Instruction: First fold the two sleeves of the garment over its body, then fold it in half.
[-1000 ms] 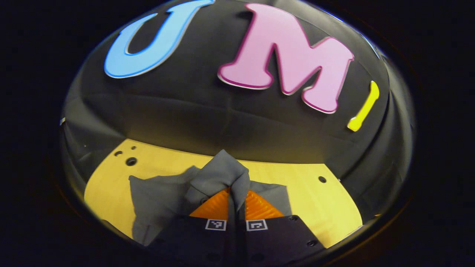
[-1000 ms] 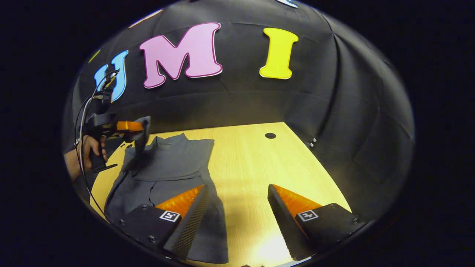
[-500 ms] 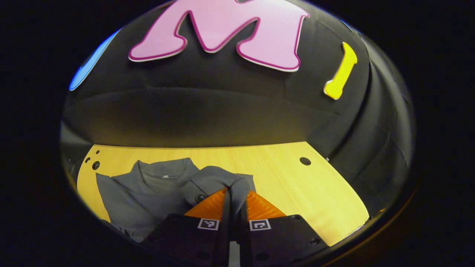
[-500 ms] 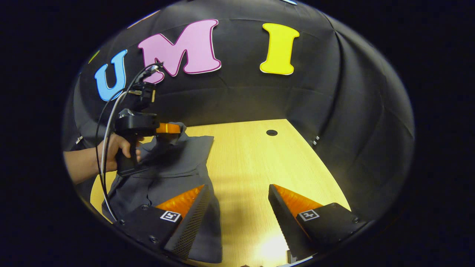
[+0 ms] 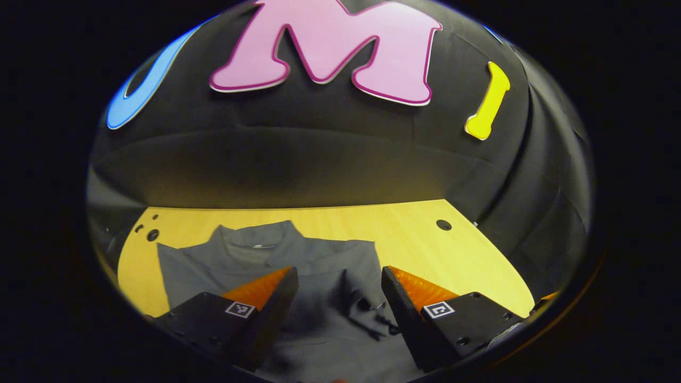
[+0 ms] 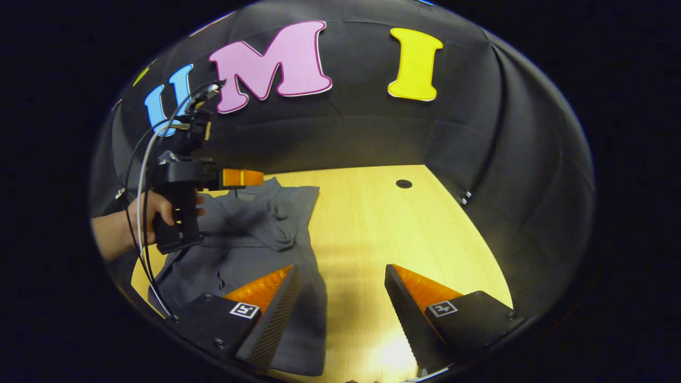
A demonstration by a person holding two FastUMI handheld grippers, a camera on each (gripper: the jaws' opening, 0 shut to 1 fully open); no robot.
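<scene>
Grey shirt (image 6: 250, 234) spread on tabletop (image 6: 372, 223), sleeve (image 6: 279, 226) laid over body. Left gripper (image 5: 336, 282), right gripper (image 6: 340, 282): fingers parted wide, nothing held. Fabric judged soft, limp; best pinched at hem corners.

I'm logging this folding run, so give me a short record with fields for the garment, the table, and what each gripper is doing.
garment: grey shirt lying on the table, sleeve lying bunched over its body
table: light wood, hole near the far edge
left gripper: open above the shirt, holding nothing
right gripper: open, holding nothing, one finger over the shirt's edge
hand: holds the left gripper
</scene>
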